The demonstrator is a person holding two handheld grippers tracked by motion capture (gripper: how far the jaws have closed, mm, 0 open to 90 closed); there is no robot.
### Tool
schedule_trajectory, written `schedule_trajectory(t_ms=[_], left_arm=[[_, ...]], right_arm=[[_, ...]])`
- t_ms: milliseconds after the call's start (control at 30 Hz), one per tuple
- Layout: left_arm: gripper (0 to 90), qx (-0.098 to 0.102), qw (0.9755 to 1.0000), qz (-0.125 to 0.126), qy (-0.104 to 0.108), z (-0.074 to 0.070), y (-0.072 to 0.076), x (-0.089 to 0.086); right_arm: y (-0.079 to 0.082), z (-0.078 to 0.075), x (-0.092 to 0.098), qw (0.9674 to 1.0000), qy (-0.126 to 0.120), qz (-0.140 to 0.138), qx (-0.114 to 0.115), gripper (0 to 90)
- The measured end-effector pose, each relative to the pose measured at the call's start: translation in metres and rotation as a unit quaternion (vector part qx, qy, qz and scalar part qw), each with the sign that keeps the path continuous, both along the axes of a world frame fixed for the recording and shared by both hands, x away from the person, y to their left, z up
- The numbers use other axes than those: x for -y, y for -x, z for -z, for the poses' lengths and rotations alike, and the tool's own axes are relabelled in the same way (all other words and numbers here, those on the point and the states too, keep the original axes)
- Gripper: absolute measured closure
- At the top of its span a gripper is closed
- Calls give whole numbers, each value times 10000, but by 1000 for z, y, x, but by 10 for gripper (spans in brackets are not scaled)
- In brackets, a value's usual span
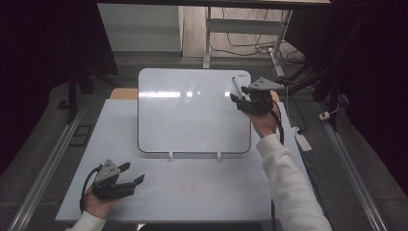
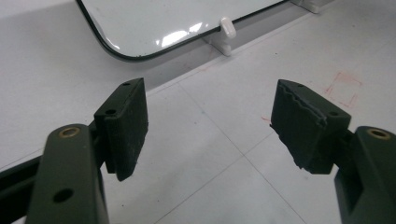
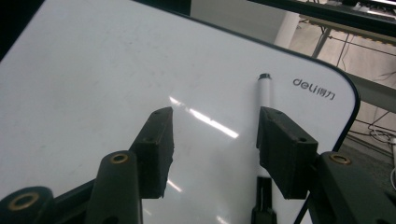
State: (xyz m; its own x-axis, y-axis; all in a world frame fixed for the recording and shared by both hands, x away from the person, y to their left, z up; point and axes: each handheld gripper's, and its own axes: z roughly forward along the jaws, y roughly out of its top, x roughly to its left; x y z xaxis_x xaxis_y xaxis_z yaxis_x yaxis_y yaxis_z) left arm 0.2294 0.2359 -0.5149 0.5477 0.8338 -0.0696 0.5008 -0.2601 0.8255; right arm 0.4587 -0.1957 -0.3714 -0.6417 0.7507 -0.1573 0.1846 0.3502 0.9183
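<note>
A white board (image 1: pixel 192 115) with a dark rim lies flat on the far half of the white table (image 1: pixel 192 192). A white marker (image 1: pixel 237 86) rests on the board near its far right corner. My right gripper (image 1: pixel 235 100) hovers over that corner, jaws open. In the right gripper view the marker (image 3: pixel 265 95) runs under the right-hand jaw, untouched by the pads, and my right gripper (image 3: pixel 215 140) has nothing between its jaws. My left gripper (image 1: pixel 134 172) sits low at the table's front left, open and empty (image 2: pixel 210 121), facing the board's near corner (image 2: pixel 154 23).
Two white clips (image 1: pixel 170 155) (image 1: pixel 218 155) stick out from the board's near edge. A faint red square (image 2: pixel 344 88) is drawn on the table. On the floor to the right lie a power strip (image 1: pixel 302 139) and cables. A desk frame (image 1: pixel 208 38) stands behind.
</note>
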Motion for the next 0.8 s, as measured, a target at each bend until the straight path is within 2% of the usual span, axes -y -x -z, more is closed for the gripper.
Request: schedule_trajectory(t_ms=[233, 400, 600, 800], left_arm=[[286, 42, 10000, -13, 8, 1, -1, -1], [285, 39, 10000, -23, 2, 1, -2, -1], [285, 60, 10000, 11, 3, 1, -3, 0], [285, 56, 10000, 62, -18, 2, -5, 2]], right_arm=[[37, 11, 15, 9993, -7, -365, 26, 444], [64, 27, 30, 9978, -49, -652, -92, 445], [95, 50, 49, 9968, -22, -766, -235, 437], [119, 73, 73, 9968, 46, -692, -389, 432]])
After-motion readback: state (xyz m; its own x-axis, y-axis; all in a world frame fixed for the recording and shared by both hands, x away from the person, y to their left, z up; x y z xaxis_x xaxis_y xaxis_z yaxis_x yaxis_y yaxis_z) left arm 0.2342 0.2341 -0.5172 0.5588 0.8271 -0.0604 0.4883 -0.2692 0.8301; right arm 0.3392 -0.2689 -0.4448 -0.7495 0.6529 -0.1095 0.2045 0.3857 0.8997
